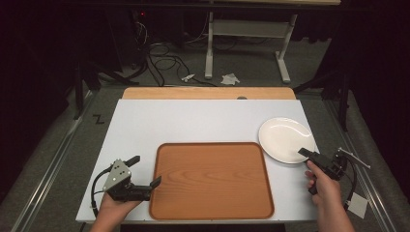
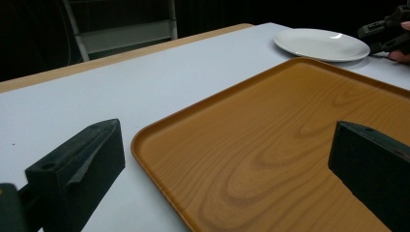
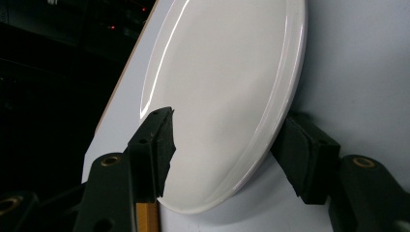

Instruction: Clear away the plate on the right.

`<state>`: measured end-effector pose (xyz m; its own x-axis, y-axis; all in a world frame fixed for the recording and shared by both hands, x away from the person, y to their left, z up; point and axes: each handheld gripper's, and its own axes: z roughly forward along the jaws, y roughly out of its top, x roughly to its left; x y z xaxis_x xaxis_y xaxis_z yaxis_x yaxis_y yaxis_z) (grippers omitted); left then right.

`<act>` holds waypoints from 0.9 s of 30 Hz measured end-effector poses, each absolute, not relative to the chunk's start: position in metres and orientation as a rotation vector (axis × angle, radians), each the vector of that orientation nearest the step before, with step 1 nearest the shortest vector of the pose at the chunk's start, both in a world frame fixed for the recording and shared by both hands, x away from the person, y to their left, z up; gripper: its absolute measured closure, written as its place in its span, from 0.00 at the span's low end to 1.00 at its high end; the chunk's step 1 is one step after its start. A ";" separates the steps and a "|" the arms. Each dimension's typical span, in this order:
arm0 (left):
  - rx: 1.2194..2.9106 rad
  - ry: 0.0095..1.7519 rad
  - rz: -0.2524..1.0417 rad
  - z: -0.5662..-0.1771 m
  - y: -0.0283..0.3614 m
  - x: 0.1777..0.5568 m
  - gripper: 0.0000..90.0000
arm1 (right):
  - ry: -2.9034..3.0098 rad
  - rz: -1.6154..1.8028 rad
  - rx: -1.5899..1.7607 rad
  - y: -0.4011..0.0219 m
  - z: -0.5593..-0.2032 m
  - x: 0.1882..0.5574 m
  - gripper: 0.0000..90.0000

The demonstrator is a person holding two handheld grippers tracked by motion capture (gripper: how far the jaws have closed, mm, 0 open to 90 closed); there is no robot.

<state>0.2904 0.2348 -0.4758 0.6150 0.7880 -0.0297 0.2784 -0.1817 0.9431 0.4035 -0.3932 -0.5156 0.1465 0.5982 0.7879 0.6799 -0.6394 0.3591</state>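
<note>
A white plate [image 1: 283, 137] lies on the white table [image 1: 193, 121] at the right, just beyond the far right corner of a brown wooden tray [image 1: 212, 179]. My right gripper [image 1: 305, 154] meets the plate's near right rim. In the right gripper view the right gripper [image 3: 229, 121] is closed across the rim of the plate [image 3: 227, 63], one jaw over the inner face and the other against the outer edge. My left gripper [image 1: 147, 170] stands open at the tray's left edge. In its own view the left gripper [image 2: 227, 135] has one jaw over the table and one over the tray [image 2: 270, 135].
The tray has nothing on it. A wooden strip [image 1: 208, 93] runs along the table's far edge. Beyond it are a white desk frame [image 1: 249, 29], cables and crumpled paper on the floor. The plate [image 2: 321, 43] and the right gripper [image 2: 382, 29] appear far off in the left gripper view.
</note>
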 end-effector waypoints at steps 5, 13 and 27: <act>1.725 0.878 0.594 -0.474 0.236 0.289 0.00 | -1.293 -1.523 -2.318 -0.393 -0.515 0.403 0.48; 1.714 0.881 0.584 -0.472 0.237 0.290 0.00 | -1.342 -1.513 -2.330 -0.391 -0.515 0.403 0.50; 1.695 0.900 0.592 -0.472 0.242 0.291 0.00 | -1.363 -1.493 -2.344 -0.390 -0.514 0.403 0.53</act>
<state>0.2911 0.2416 -0.4717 0.5906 0.8053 -0.0516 0.2711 -0.1378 0.9526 0.4034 -0.3898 -0.5136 0.1472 0.6444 0.7504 0.6887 -0.6113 0.3898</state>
